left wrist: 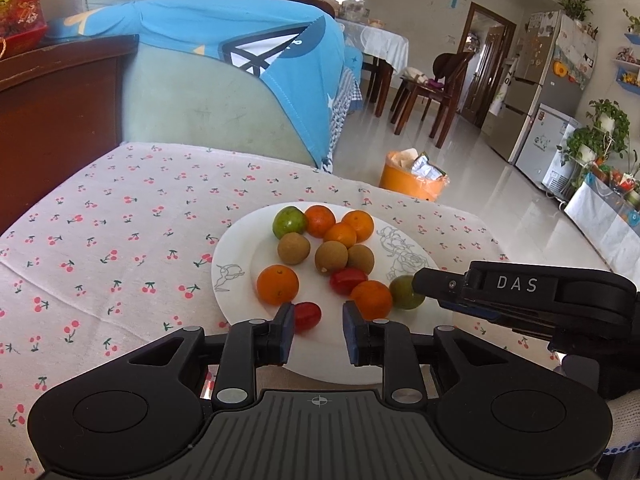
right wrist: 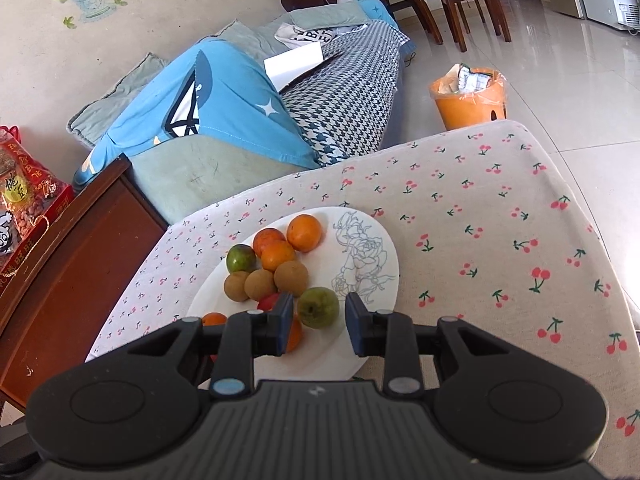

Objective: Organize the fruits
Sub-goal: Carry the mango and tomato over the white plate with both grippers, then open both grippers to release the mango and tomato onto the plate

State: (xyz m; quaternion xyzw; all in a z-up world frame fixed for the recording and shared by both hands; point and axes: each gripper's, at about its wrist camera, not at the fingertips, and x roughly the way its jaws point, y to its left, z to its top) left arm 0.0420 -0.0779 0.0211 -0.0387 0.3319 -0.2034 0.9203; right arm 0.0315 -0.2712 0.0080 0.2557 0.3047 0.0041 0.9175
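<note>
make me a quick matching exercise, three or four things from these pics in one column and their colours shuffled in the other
Things:
1. plate
2. bin on the floor
3. cloth draped over the sofa
4. cherry tomato by the left claw

Colours:
A. red
B. white
C. blue
D. orange

Pairs: 1-B, 2-D, 3-C, 4-A

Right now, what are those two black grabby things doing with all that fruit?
A person holds a gripper in each hand over a white plate of little fruits on a cherry-print tablecloth. The left gripper is open beside a red cherry tomato. The right gripper is open, reaching toward a green fruit. Neither is holding anything. All the fruit is mixed together on the plate.
</note>
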